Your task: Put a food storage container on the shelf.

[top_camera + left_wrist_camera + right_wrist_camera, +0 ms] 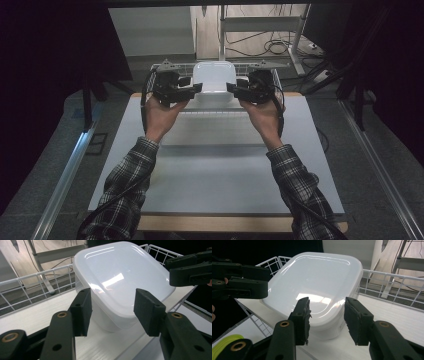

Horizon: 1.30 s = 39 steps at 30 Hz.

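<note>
1. Two grippers face a white lidded container point(213, 79) that sits in a white wire basket point(37, 287) at the far edge of the table point(220, 170).
2. Left gripper point(111, 312): its jaws stand partly open astride the container's near corner, pads clear of the plastic, nothing held.
3. Right gripper point(327, 320): likewise part-open at the opposite corner, gripping nothing.
4. Judging by this, the step is either letting go of or reaching for the container; a lift next would need both pairs of jaws closed on the lid's rim together, kept level.

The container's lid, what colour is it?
The lid is glossy translucent white, seen best in the left gripper view.
</note>
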Tool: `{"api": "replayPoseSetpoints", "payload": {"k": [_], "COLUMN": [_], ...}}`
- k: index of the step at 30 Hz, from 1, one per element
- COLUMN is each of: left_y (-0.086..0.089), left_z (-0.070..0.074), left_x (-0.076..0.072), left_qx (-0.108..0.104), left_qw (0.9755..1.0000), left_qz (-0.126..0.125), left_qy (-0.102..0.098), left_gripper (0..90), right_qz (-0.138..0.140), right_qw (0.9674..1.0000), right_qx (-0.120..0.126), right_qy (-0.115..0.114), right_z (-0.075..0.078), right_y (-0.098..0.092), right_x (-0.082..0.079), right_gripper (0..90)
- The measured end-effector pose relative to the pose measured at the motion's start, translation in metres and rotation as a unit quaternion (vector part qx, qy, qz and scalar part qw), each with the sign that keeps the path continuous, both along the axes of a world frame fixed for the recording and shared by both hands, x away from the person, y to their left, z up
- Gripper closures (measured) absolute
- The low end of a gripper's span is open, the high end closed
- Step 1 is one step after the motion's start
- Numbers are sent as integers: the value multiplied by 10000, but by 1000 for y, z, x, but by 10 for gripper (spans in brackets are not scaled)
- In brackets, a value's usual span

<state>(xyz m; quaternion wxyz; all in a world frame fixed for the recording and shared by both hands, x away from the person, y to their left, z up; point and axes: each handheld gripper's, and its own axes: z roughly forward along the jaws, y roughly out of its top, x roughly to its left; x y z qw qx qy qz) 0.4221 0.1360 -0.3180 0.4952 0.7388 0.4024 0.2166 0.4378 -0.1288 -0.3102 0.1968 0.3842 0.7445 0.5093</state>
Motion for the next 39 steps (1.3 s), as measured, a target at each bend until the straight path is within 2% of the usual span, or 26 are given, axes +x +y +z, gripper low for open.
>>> {"api": "replayPoseSetpoints", "payload": {"k": [6, 9, 14, 21, 27, 32, 39], "left_y": [-1, -1, -3, -2, 2, 2, 3], "left_z": [2, 3, 3, 0, -8, -16, -28], "left_x": [4, 5, 1, -11, -24, -36, -57], "left_qx": [13, -67, -117, -147, -260, -143, -99], "left_qw": [10000, 10000, 9999, 9994, 9987, 9987, 9978], "left_qz": [59, 32, -44, -232, -406, -470, -627], "left_qy": [-11, -5, -106, -209, -183, -168, -182], "left_gripper": [464, 421, 359, 286, 226, 169, 125], "right_qz": [-25, -44, 1, 176, 320, 437, 634], "right_qw": [10000, 10000, 9999, 9997, 9992, 9988, 9977], "right_qx": [11, 9, 87, 178, 224, 220, 232], "right_qy": [-13, -27, -53, 9, -11, -6, -68], "right_z": [1, 1, 1, 0, -3, -6, -13], "right_y": [0, 0, -1, -5, -8, -10, -13], "right_x": [1, 2, 3, -1, -10, -19, -35], "right_gripper": [546, 529, 491, 430, 346, 292, 238]}}
